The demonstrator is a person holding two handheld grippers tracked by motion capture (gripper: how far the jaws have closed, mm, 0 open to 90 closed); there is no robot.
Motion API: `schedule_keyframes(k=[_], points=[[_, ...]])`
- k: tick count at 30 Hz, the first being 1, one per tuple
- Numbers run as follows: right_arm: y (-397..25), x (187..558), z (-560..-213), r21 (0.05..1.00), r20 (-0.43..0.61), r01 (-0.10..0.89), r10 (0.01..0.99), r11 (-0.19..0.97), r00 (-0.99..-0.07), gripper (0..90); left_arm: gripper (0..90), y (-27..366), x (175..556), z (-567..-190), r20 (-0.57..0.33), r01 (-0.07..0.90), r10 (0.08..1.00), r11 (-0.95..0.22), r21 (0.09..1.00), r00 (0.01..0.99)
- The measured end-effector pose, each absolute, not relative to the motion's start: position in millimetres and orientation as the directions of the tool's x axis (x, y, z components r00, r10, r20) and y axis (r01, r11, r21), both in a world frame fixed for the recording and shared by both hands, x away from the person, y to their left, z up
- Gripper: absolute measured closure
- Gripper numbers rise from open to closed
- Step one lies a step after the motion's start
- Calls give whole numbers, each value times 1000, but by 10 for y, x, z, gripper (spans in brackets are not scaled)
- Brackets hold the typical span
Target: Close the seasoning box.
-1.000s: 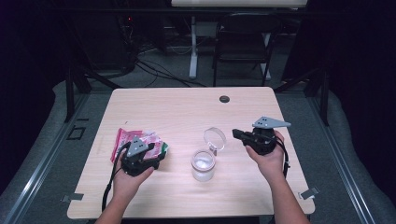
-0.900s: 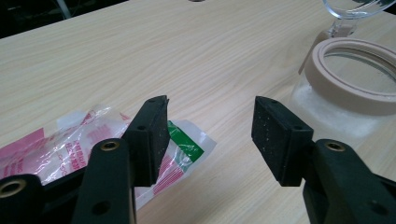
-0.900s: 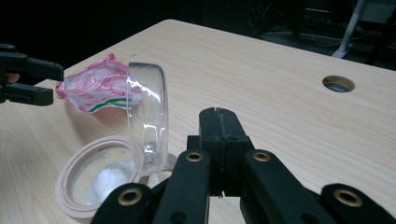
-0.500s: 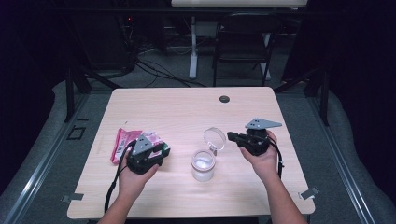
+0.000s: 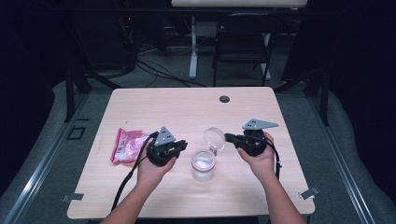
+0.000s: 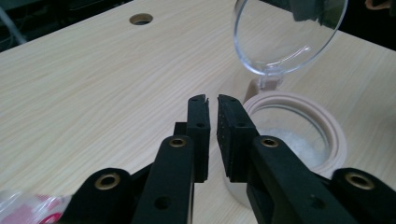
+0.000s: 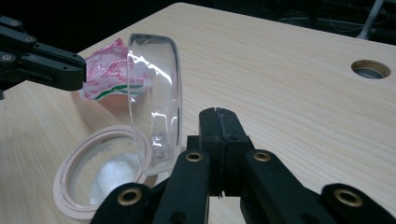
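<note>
Table (image 5: 140,196): light wood, with a cable hole (image 5: 224,99) at the far side; the jar is taken as landmark for all positions below.

Jar (image 5: 202,164): clear, stands upright near the table's middle, on the person's side of it, between the two hands; a white granular fill lies in its bottom; a pale ring rims the mouth. Its hinged clear lid (image 5: 214,139) is swung up and back, standing nearly on edge at the far rim, so the mouth is open from above; judged: left so to take something in.

Pink packet (image 5: 125,145): flat on the table, left of the jar, just behind the left hand; likely the stock for filling, not yet in either tool.

Left gripper (image 5: 180,146): just left of the jar, aimed at it; in the left gripper view the jaws stand almost together, a thin slit between, nothing in it; the tips hang near the jar rim, not touching as far as I can tell.

Right gripper (image 5: 229,137): just right of the jar, tips near the raised lid's edge; in the right gripper view the jaws are pressed flat together, empty; the lid stands beside them, contact unclear; judged: placed to steady or move the lid.
</note>
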State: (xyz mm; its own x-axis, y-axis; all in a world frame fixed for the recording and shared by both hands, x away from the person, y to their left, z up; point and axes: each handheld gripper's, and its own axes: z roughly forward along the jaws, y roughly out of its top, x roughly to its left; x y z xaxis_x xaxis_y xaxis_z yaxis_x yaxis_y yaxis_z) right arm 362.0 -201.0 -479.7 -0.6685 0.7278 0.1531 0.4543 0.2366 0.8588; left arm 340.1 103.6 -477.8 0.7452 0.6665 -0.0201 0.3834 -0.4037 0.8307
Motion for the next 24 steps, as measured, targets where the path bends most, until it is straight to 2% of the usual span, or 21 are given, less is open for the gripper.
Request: schedule_keyframes(k=[8, 24], points=[[-1974, 3614, -4803, 859, 151, 452, 725, 241, -673, 900, 889, 842, 3492, -4686, -32, 379, 637, -418, 826, 770], [-1960, 3601, -4794, 861, 148, 446, 718, 245, -680, 898, 893, 470, 3539, -4506, -7, 335, 582, -459, 823, 813]])
